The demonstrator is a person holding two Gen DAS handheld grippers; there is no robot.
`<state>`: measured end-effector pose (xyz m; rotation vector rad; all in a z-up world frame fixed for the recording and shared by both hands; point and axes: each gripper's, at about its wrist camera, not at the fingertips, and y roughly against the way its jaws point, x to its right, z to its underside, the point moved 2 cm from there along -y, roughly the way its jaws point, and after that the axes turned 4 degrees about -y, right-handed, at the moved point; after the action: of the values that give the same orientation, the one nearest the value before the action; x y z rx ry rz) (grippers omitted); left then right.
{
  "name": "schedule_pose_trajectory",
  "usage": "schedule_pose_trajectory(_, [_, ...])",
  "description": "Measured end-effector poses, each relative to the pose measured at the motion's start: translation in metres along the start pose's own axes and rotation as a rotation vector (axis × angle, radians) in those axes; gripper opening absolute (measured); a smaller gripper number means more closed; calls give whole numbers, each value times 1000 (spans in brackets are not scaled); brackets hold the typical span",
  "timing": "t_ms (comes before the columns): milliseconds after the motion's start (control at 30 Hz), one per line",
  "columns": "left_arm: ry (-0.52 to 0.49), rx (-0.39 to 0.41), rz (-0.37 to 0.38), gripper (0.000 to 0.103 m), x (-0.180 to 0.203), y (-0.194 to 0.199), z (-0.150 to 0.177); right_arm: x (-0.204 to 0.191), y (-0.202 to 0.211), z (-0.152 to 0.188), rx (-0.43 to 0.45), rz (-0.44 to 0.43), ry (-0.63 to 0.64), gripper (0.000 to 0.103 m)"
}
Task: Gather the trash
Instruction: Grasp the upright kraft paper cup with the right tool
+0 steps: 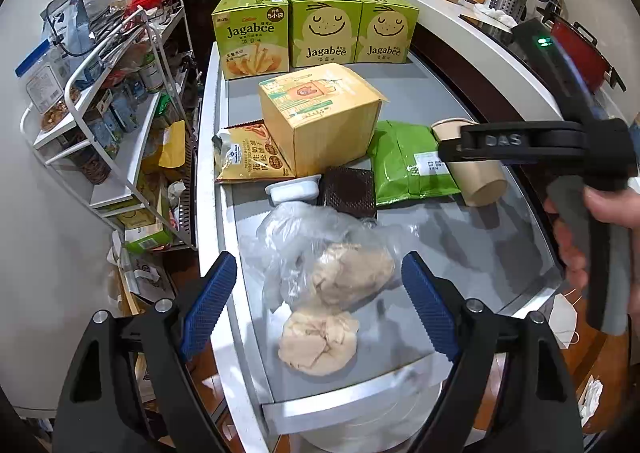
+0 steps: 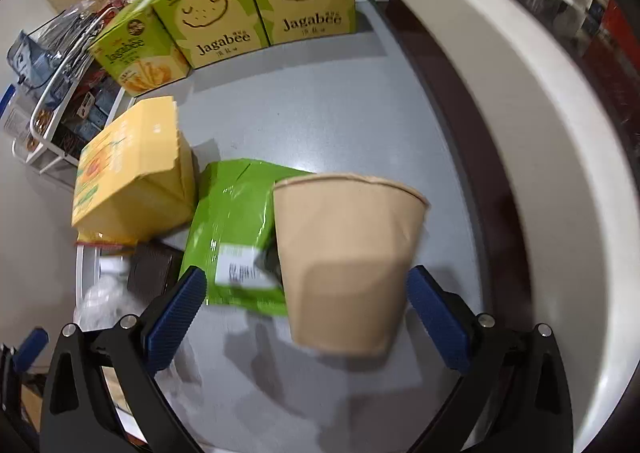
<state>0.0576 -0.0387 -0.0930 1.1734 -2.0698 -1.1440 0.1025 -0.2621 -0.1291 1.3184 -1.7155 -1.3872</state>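
Paper cup (image 2: 348, 265) between wide-open right claw (image 2: 306, 317) pads, untouched.

left wrist view looks steeply down along the grey table (image 1: 460, 237) from its near end, close above it. right wrist view looks steeper and closer, further right. both share the jagabee boxes (image 1: 312, 29) (image 2: 224, 13), yellow carton (image 1: 320, 117) (image 2: 132, 173), paper cup (image 1: 476, 173) (image 2: 344, 261).

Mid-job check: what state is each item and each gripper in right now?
Paper cup: on its side, between open pads.
Yellow box: flap open.
Plastic bag: crumpled, holds a wad.
Green pouch: lying flat.
Left gripper: open, empty.
Right gripper: open, gripping nothing.
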Motion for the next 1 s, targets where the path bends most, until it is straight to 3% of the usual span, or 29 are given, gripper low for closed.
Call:
schedule_pose_trajectory(133, [4, -5, 5, 86, -2, -6, -4, 2, -18, -10, -27, -40, -2, 95])
schedule_pose_trajectory(167, [6, -7, 7, 86, -3, -8, -5, 2, -22, -11, -41, -60, -5, 83])
schedule_pose_trajectory(267, [12, -17, 9, 86, -5, -13, -6, 3, -24, -8, -77, -131, 7, 63])
schedule_pose_trajectory(367, [21, -28, 23, 86, -7, -16, -5, -3, -16, 6, -94, -160, 67, 56])
schedule_pose_trajectory(533, [19, -43, 53, 86, -6, -21, -1, 3, -9, 27, -91, -143, 72, 58])
schedule_pose_trajectory(600, [9, -66, 62, 86, -3, -27, 0, 4, -4, 34, -84, -117, 81, 75])
schedule_pose_trajectory(633, [4, -71, 64, 86, -2, -28, 0, 4, -2, 36, -67, -104, 90, 89])
schedule_pose_trajectory(667, [-5, -75, 66, 86, 0, -30, 0, 4, 0, 38, -51, -93, 96, 95])
schedule_pose_trajectory(1000, [-85, -101, 70, 86, 14, -46, 6, 26, 9, 63, -12, -140, 26, 91])
